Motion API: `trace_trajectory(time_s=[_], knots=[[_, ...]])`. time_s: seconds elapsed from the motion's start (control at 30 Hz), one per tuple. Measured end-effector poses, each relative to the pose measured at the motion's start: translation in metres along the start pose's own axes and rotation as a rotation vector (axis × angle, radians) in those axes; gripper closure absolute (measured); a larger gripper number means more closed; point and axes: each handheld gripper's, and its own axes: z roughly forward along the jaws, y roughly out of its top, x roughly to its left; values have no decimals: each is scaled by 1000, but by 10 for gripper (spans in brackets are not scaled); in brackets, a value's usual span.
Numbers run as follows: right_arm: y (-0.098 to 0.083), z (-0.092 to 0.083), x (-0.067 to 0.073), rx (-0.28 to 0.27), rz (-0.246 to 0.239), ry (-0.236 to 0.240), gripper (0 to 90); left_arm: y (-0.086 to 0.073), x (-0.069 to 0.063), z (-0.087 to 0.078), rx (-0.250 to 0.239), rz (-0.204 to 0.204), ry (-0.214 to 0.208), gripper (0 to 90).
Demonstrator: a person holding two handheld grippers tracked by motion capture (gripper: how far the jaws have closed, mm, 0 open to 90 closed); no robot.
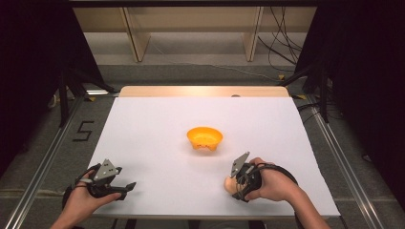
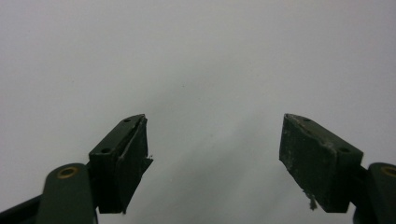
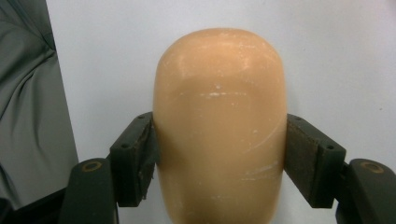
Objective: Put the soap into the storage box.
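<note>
Gripping a smooth peach-coloured rounded plastic piece (image 3: pixel 219 126) at the near right of the white surface (image 1: pixel 153 138).
Right gripper (image 1: pixel 237 183) fingers (image 3: pixel 133 156) press both its sides; left gripper (image 1: pixel 125 189) rests with fingers (image 2: pixel 122 158) spread wide, holding nothing. The grasp looks made; next probably a lift and a carry toward the orange plastic bowl (image 1: pixel 204 138) mid-surface, kept level.

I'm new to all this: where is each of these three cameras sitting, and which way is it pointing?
High view: above the person's side, looking forward and down on the white table; both hands and forearms show.
Left gripper view: rides the left gripper, facing bare table between open jaws.
Right gripper view: rides the right gripper, facing the peach-coloured object it clamps.
Shared: that object also shows from above, near the orange bowl.
</note>
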Motion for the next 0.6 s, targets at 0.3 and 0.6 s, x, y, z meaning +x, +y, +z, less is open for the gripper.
trace_trajectory(time_s=[0.3,0.6], knots=[[0,-5,-3,-57,2,-47,333,0,0,0,-3,-11,0,236],[0,-10,-7,-110,43,-65,333,0,1,-1,4,2,2,236]])
